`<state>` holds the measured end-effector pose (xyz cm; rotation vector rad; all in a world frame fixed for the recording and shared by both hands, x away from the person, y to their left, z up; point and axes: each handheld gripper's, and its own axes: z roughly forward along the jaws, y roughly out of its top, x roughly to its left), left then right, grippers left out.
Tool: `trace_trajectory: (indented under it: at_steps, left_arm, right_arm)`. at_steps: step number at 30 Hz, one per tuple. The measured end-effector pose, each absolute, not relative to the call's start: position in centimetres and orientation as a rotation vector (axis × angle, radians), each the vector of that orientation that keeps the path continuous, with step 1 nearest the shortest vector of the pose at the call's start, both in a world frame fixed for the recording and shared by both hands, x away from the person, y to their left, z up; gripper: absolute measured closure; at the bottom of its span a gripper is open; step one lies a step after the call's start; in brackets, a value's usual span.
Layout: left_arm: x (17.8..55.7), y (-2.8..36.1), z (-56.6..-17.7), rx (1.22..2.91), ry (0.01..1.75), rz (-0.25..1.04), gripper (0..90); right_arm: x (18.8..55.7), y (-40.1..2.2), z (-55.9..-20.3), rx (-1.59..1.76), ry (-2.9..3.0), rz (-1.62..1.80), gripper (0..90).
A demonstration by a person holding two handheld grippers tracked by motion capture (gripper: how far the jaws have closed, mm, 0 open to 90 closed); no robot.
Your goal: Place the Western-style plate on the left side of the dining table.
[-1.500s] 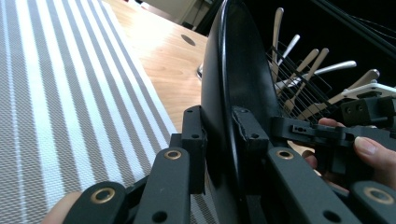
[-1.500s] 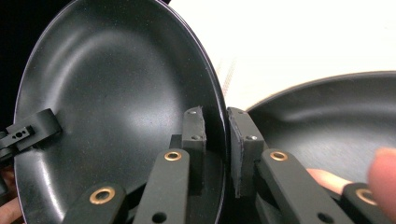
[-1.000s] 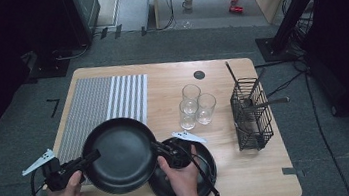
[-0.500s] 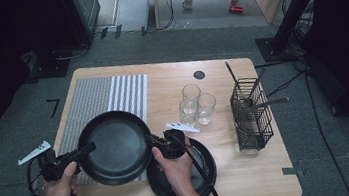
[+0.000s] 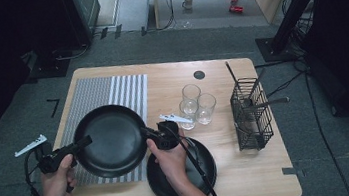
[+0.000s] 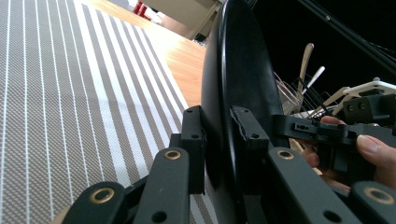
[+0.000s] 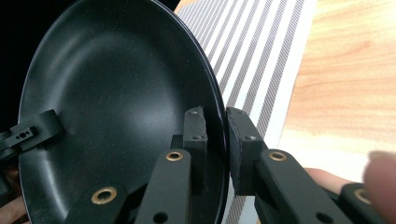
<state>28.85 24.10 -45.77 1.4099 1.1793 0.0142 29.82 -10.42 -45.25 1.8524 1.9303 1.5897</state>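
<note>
While held from both sides: round black shallow pan [image 5: 112, 140], above striped grey mat [image 5: 92, 95].
Left gripper [image 5: 86, 140]: clamped on pan's left rim.
Right gripper [image 5: 147, 133]: clamped on right rim.

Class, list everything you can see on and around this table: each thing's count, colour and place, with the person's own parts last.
black plate: one, held by its rim over the mat
second plate: one, black, near edge of table
striped mat: one, grey and white, table's left half
glasses: three, clear, table centre
wire basket: one, black, table's right, holding utensils
table: one, light wood
left gripper: black, shut on plate's left rim
right gripper: black, shut on plate's right rim
hands: two, bottom edge
</note>
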Motion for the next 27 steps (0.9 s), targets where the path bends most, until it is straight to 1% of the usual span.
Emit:
trace_trajectory:
  at_steps: [15,27]
  left_arm:
    - [31.3,25.6,-46.3,1.382,1.213,-0.009,77.3]
    - [33.1,26.2,-47.1,1.396,1.259,-0.006,76.3]
  right_arm:
    - [32.7,-8.9,-44.7,1.841,1.963,1.556,80.5]
    - [35.0,-7.9,-45.5,1.867,1.988,1.517,80.2]
